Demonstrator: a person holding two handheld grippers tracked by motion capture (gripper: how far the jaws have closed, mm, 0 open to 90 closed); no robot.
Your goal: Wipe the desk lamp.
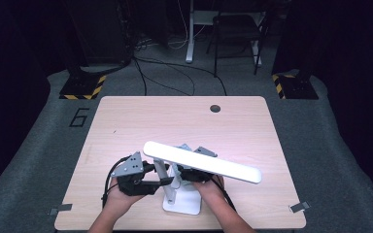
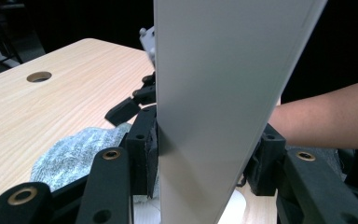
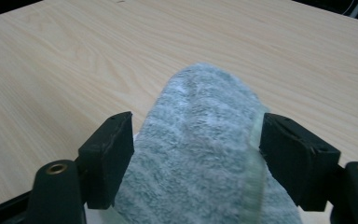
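Start on your left: your left claw is clamped on the lamp, both pads pressed flat against a pale slab that stands upright between them in the left gripper view. From the high view this looks like the lamp's post, low down and just above its base, though I cannot tell for sure which part the pads have. The lamp should handle as a stiff, smooth, fairly light thing with most of its weight in the base; the long head overhangs well to the right of that claw, so it will want to tip or swing. Keep your hold low on the post, where it is flat and rigid, not out on the head, and squeeze evenly since the finish looks slippery.

Further right, your right claw stands apart, its pads to either side of the cloth without pressing it. The cloth bulges up between them and runs forward past the tips onto the table. It is soft, light and floppy, so it will sag and slide unless you pinch a thick fold. Take it near the middle of the bulge, directly between the pads.

In the high view that claw sits under the head, just right of the post, with the cloth beside the base.
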